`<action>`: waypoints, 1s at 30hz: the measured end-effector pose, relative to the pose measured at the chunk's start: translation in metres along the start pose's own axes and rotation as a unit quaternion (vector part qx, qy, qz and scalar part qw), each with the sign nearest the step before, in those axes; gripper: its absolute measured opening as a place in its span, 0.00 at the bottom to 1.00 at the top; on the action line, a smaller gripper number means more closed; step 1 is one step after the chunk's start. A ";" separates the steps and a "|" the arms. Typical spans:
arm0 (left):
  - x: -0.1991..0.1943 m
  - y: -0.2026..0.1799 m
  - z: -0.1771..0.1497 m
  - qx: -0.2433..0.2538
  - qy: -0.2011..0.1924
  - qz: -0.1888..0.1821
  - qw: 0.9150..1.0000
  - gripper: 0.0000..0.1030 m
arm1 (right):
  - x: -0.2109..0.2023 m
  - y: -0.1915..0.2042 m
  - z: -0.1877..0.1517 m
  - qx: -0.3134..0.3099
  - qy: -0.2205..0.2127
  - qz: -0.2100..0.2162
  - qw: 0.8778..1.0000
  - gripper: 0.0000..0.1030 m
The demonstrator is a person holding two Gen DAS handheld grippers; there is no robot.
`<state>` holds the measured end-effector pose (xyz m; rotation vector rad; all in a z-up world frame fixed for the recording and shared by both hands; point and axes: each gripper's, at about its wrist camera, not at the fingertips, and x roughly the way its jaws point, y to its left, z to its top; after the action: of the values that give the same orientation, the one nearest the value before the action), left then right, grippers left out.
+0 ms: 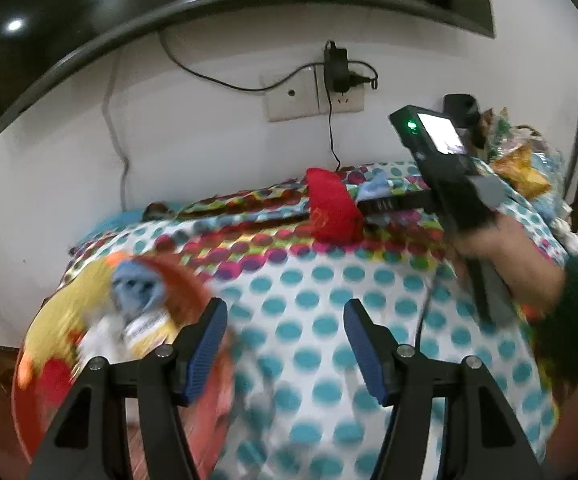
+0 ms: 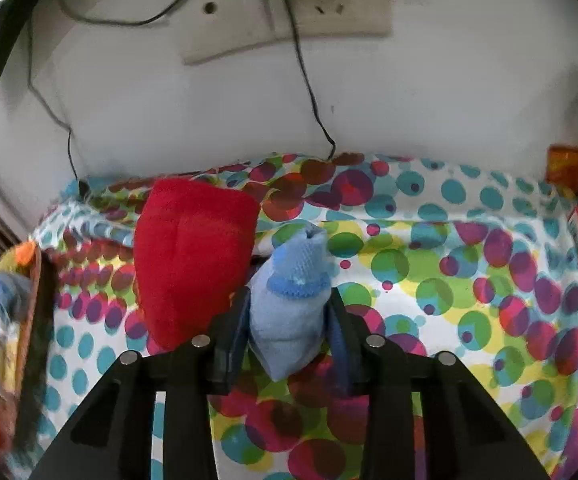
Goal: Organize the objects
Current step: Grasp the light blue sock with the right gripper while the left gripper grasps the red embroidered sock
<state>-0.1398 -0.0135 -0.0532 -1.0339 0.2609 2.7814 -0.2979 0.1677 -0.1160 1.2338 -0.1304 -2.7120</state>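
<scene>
Fingers (image 2: 339, 320) of your right gripper (image 2: 289, 320) clamp the blue sock (image 2: 289, 300); your left gripper (image 1: 285, 328) stands open, empty, above the dotted cloth (image 1: 309, 280).

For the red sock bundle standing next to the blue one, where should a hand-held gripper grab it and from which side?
Grip the red sock bundle across its narrower lower body, coming from above and the front. It stands upright, widening toward the top, with open cloth to its left; the blue sock bundle, clamped in the right hand-held gripper, crowds its right.

The left gripper (image 1: 285, 320), its blue-padded jaws standing apart with nothing between them, hovers over a polka-dotted cloth (image 1: 329, 280). To its left lies a blurred orange basket of soft items (image 1: 101, 320); ahead, a red knitted pouch (image 1: 331, 208); to the right, a hand (image 1: 501, 252) holding the black right gripper (image 1: 441, 160).
</scene>
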 end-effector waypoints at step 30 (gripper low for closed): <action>0.190 -0.025 0.072 -0.079 0.033 -0.080 0.993 0.33 | -0.044 -0.011 -0.040 -0.036 0.010 0.014 0.999 0.31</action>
<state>-0.3219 0.0443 -0.1271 -1.1291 -0.0341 2.6600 -0.2402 0.1856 -0.1116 1.2283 -0.0470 -2.6554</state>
